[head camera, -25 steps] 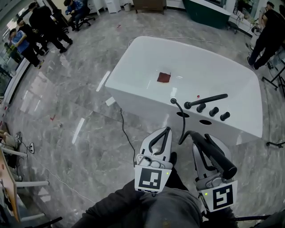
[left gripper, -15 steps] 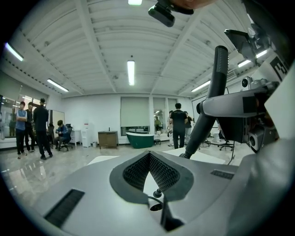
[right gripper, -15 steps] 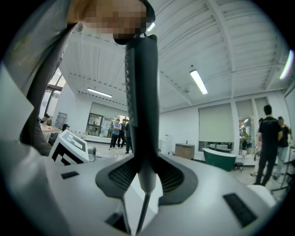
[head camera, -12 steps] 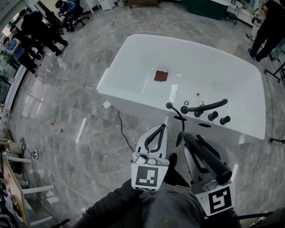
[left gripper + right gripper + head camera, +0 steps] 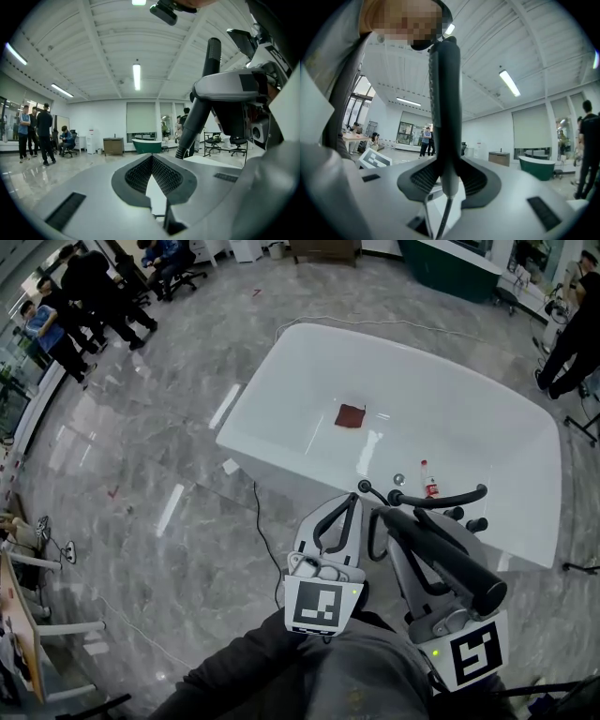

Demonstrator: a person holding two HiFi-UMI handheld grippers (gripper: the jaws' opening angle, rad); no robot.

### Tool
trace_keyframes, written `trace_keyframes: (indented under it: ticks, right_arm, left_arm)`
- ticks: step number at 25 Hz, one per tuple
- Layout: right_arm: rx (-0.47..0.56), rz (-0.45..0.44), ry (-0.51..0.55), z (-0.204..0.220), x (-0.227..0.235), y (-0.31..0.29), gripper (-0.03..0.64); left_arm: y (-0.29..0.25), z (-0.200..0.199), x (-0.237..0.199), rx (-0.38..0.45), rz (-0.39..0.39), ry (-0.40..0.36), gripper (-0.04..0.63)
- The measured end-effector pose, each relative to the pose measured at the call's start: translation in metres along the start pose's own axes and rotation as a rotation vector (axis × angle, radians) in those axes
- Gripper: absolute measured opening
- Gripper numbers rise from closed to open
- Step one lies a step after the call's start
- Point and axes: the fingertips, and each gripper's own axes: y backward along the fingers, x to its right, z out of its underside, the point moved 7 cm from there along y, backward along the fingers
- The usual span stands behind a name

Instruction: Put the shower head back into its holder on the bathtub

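The left gripper (image 5: 350, 500) and right gripper (image 5: 444, 180) are held level, side by side, pointed toward the tub (image 5: 281, 395). The right is clamped on the shower head (image 5: 441, 556); the left is closed, empty.

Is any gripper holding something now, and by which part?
The right gripper grips the shower head at its handle's lower end, next to the hose. The left gripper is shut and empty.
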Motion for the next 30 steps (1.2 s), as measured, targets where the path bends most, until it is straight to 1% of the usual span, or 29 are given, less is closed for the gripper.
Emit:
trace_keyframes:
  ticks: [3,6,11,20,22,25,27,30]
  right_arm:
    - [0.029,-0.003,0.012,-0.007,0.005,-0.026,0.14]
    - [0.003,0.006,0.008,-0.002,0.007,-0.048,0.14]
    - [-0.04,0.02,0.003,0.004,0.011,-0.077,0.14]
    - [-0.037,0.054,0.037,-0.009,0.028,-0.121,0.14]
    - [-0.061,0.073,0.033,-0.01,0.033,-0.129,0.14]
    - [-0.081,0.125,0.028,-0.015,0.044,-0.139,0.141]
    - [-0.074,0.155,0.025,-0.023,0.052,-0.145,0.14]
    - [-0.058,0.181,0.045,-0.038,0.063,-0.153,0.14]
  left_arm:
    - [-0.013,0.001,-0.017,0.003,0.017,0.005,0.003]
    - [-0.028,0.002,-0.033,0.015,0.042,0.012,0.003]
    - [-0.05,0.006,-0.058,0.018,0.061,0.034,0.003]
    - [-0.085,0.007,-0.089,0.018,0.11,0.064,0.003]
    - [-0.092,0.006,-0.097,0.022,0.128,0.068,0.003]
    - [-0.101,0.007,-0.107,0.024,0.17,0.084,0.003]
    - [-0.107,0.007,-0.114,0.028,0.19,0.09,0.003]
    - [-0.118,0.005,-0.122,0.033,0.202,0.096,0.003]
